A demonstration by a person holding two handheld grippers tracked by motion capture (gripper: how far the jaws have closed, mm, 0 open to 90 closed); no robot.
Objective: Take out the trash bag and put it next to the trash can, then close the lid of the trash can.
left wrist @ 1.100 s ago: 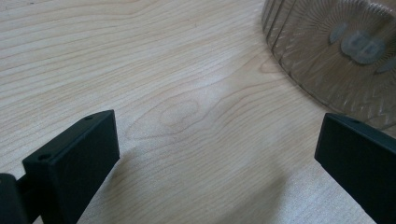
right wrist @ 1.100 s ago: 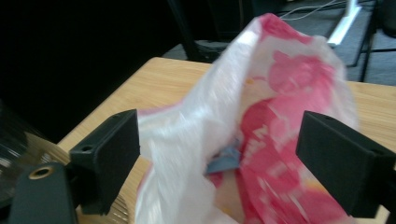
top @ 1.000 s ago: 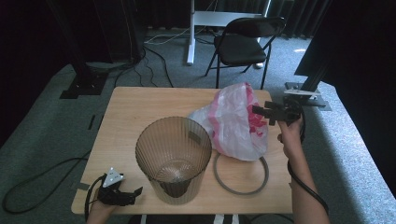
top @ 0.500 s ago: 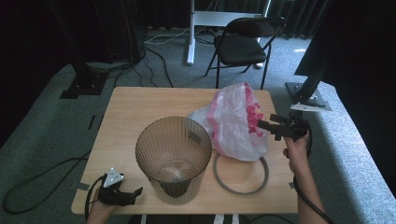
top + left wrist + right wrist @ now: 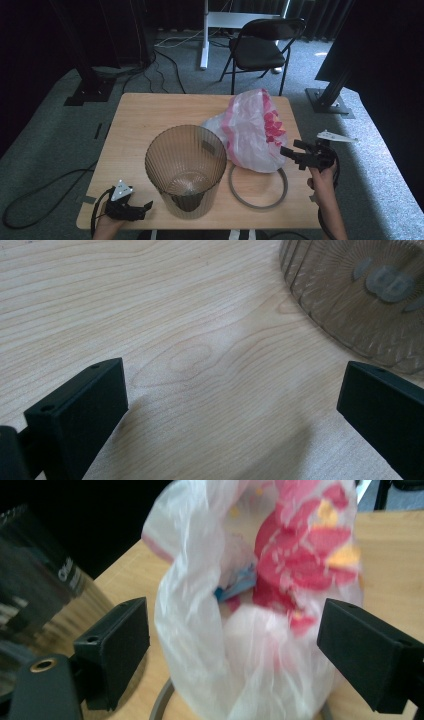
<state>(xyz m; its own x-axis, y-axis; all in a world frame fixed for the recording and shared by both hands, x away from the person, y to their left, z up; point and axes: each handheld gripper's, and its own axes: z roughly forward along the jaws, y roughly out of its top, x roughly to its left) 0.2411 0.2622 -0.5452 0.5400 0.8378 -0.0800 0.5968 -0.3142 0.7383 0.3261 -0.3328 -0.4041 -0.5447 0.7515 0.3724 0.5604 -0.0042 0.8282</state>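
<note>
We are reaching our right gripper point(image 5: 292, 154), jaws wide open, for the plastic bag point(image 5: 252, 132) right of the bin point(image 5: 185, 167), next pinching it, while our left gripper point(image 5: 142, 207) rests open.

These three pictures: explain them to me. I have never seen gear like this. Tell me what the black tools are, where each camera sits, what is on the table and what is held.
A person sits at a wooden table with a hand-held two-jaw gripper in each hand. The high view looks down from above the person. There the left gripper rests near the table's front edge and the right gripper points at a plastic bag, white with red print. Beside the bag stand a ribbed, see-through brown bin and a grey ring lying flat. The other two pictures come from cameras riding on the grippers, looking along their black jaws. Both grippers are open and hold nothing; the right one's jaws stand either side of the bag, not closed on it.
</note>
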